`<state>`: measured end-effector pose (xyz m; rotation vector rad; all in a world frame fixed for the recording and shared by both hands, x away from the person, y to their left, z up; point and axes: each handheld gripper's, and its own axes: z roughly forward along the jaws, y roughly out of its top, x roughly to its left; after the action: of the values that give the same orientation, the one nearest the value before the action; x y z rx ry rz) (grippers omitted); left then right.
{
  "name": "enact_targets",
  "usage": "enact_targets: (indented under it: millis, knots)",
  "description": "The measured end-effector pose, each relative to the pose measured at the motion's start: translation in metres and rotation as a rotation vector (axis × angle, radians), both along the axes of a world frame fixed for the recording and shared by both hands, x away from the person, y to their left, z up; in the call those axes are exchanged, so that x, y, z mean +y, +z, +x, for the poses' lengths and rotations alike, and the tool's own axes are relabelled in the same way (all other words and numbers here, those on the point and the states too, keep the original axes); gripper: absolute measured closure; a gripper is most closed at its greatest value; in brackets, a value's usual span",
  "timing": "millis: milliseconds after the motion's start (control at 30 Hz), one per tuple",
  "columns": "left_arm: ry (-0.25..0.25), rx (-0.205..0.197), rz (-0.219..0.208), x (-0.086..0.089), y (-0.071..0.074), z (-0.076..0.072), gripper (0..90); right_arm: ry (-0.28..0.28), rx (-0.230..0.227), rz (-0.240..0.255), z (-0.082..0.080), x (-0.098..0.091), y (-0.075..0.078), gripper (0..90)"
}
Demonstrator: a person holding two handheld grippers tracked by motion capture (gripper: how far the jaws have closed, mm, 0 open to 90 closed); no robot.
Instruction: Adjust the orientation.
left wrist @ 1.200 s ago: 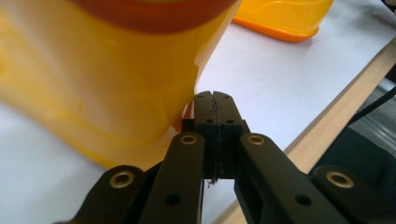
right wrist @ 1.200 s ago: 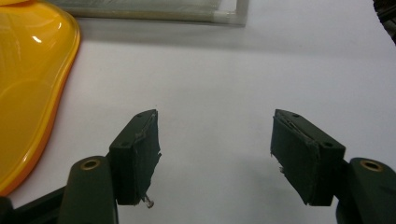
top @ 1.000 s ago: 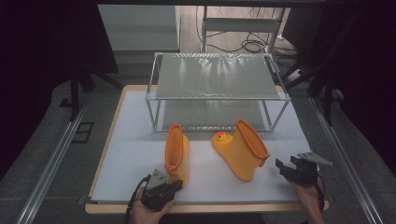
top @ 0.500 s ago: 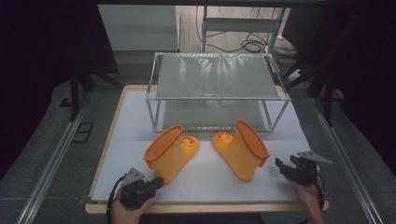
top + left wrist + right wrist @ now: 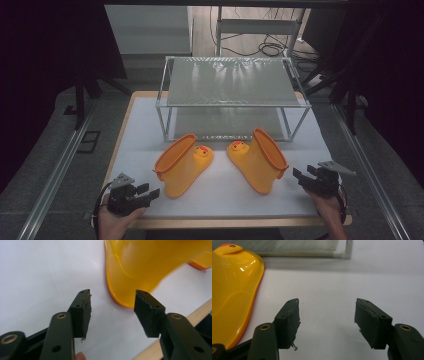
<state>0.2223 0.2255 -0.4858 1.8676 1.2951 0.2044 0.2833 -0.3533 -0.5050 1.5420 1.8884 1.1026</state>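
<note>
- Starting at the table's 7 o'clock corner, the left gripper (image 5: 134, 192) is seen held low in the person's hand, its jaws spread wide and nothing held between them; in the left gripper view the orange rim of the left boot (image 5: 140, 267) lies just beyond the gap.
- The left boot (image 5: 184, 165) is seen lying on its side on the white mat (image 5: 140, 130), left of centre; its long axis is judged to run from the open orange-rimmed cuff at 7 o'clock up to the duck-faced toe at 1 o'clock.
- A clean pick is judged to call for one jaw to be slipped inside the cuff and one outside, so that the wall is pinched, since the glossy shaft looks too broad and slick to be spanned.
- The right boot (image 5: 257, 159) is seen right of centre, tipped over, its toe pointed towards 10 o'clock and its cuff towards 4 o'clock; the two toes nearly face each other, apart.
- The wire-framed shelf (image 5: 232, 82) is seen behind both boots at 12 o'clock, just beyond the toes.
- The right gripper (image 5: 304, 176) is seen at 5 o'clock, jaws likewise wide apart and empty, near the right boot's cuff without touching it.
</note>
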Motion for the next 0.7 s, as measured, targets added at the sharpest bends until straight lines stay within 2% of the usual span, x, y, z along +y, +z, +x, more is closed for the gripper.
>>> enact_targets:
  millis: [33, 200, 333, 400, 467, 500, 533, 700]
  knots:
    - [-0.003, -0.001, 0.003, 0.002, 0.004, 0.008, 46.4, 0.012, 0.0, -0.001, 0.0, 0.001, 0.001, 38.8]
    - [0.01, 0.013, 0.007, 0.009, 0.008, 0.025, 45.8, 0.053, 0.0, -0.037, -0.001, 0.004, 0.001, 42.7]
    - [0.007, 0.014, 0.02, 0.009, 0.006, 0.027, 45.8, 0.069, 0.012, -0.063, -0.001, 0.006, 0.0, 45.6]
    - [0.007, 0.013, 0.023, 0.009, 0.005, 0.026, 45.8, 0.081, 0.015, -0.059, -0.001, 0.006, 0.0, 49.2]
    - [0.01, 0.011, 0.012, 0.01, 0.004, 0.026, 45.9, 0.1, 0.024, -0.053, -0.001, 0.007, -0.001, 56.5]
    - [0.01, 0.011, 0.012, 0.01, 0.004, 0.026, 45.8, 0.1, 0.024, -0.053, -0.001, 0.007, -0.001, 56.5]
    - [0.007, 0.009, 0.009, 0.01, 0.004, 0.026, 45.8, 0.126, 0.032, -0.052, -0.002, 0.008, 0.0, 64.6]
    - [-0.005, 0.008, 0.002, 0.008, 0.007, 0.026, 44.7, 0.192, 0.025, -0.049, -0.003, 0.013, 0.004, 78.7]
